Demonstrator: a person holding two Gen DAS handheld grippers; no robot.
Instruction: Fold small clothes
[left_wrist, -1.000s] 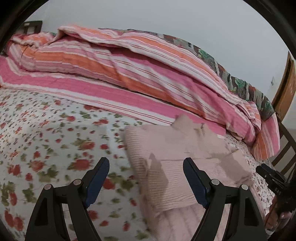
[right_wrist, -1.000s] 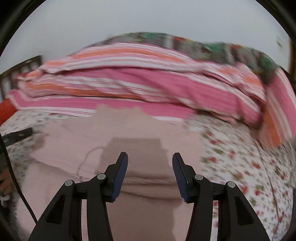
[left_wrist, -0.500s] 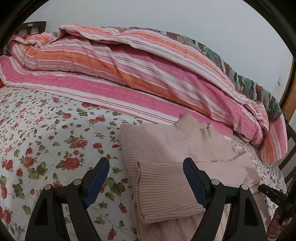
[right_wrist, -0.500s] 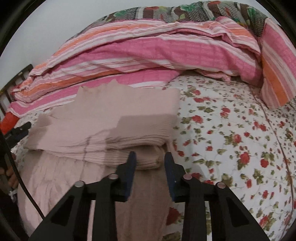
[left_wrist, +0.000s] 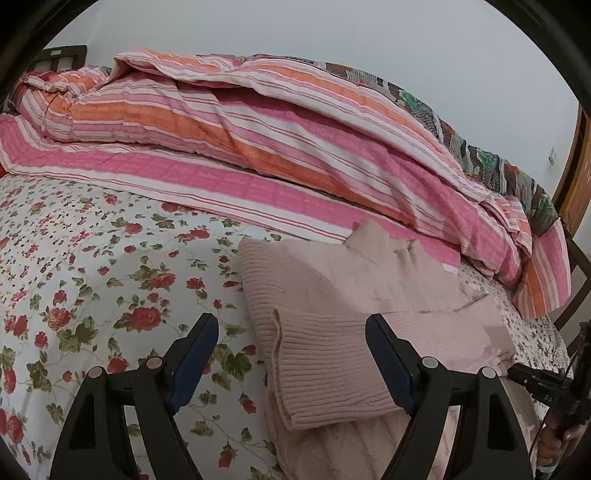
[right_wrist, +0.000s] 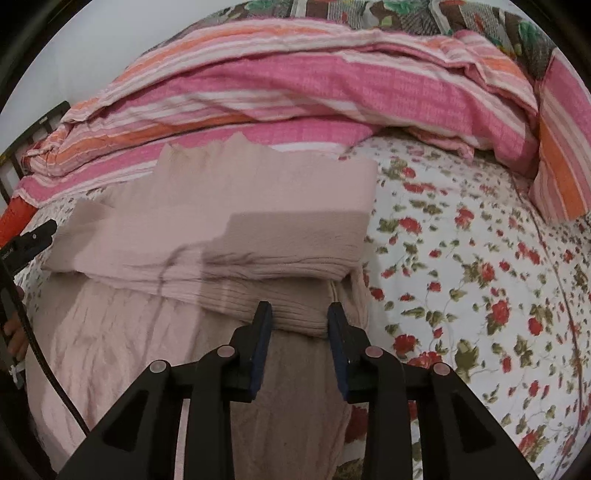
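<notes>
Your right gripper (right_wrist: 299, 314) has just been closing around the ribbed cuff of the pink sweater (right_wrist: 229, 221) on the flowered sheet (right_wrist: 480, 295).

A pale pink ribbed knit sweater (left_wrist: 332, 354) lies at centre on a white bedsheet (left_wrist: 92, 280) printed with red roses and green leaves. Across the upper frame, a quilt (left_wrist: 258, 140) carries pink, orange and white stripes.

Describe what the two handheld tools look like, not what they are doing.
Both the left tool and the right tool look alike: black plastic frames with triangular cut-outs, round silver-pink pivot pins, and dark blue pads lining the fingers. A black cable trails at the right view's left edge.
</notes>
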